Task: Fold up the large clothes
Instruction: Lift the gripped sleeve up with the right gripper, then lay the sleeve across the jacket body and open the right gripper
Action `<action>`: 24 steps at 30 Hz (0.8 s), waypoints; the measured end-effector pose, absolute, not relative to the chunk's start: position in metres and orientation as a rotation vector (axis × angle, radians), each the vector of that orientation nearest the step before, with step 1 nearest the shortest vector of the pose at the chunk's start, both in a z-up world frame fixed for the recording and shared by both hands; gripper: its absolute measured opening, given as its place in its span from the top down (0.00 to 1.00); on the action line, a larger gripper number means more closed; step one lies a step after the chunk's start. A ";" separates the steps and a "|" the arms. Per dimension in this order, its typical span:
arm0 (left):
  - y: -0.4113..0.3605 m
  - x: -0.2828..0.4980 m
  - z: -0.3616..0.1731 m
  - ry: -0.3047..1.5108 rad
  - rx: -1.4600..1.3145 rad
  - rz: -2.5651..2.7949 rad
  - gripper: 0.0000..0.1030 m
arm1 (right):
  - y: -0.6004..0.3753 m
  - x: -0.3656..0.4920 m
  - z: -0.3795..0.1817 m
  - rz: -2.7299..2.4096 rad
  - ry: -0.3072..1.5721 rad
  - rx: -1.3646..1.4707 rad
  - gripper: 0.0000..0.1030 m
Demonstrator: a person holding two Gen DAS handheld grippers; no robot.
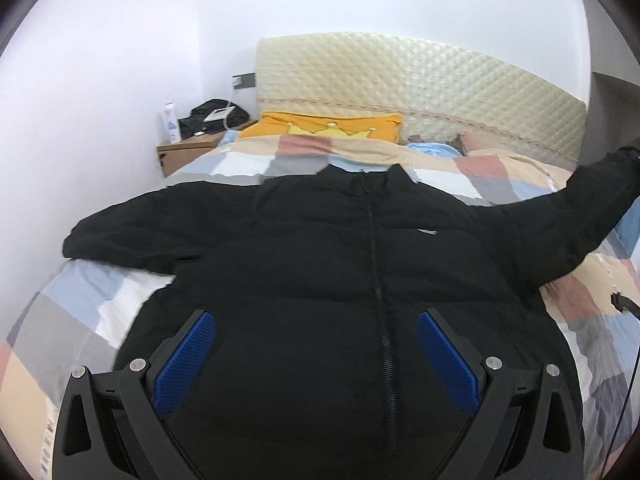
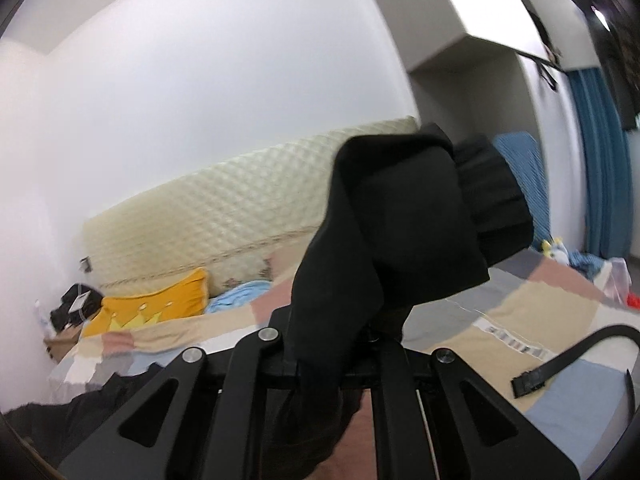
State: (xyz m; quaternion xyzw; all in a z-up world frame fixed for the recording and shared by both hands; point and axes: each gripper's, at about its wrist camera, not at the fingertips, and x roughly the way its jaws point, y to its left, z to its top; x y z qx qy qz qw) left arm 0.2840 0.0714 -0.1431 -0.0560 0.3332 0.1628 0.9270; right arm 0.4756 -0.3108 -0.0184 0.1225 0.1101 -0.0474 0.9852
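Beneath and ahead of the left claw, whose blue-padded fingers stand wide apart and empty, the black zipped puffer jacket lies front-up on the bed's patchwork pastel quilt. The right claw is clamped on the jacket's ribbed-cuff sleeve, raised above the quilt, the cuff bunched just beyond its fingertips.
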 end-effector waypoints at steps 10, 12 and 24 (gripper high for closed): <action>0.105 0.266 -0.121 0.671 -0.134 0.358 0.01 | -0.200 0.462 0.020 0.092 0.261 0.121 0.90; 0.111 0.267 -0.120 0.662 -0.150 0.359 0.01 | -0.177 0.461 0.027 0.116 0.270 0.096 0.90; 0.174 0.237 -0.116 0.545 -0.126 0.507 0.01 | 0.005 0.439 0.043 0.317 0.344 -0.079 0.90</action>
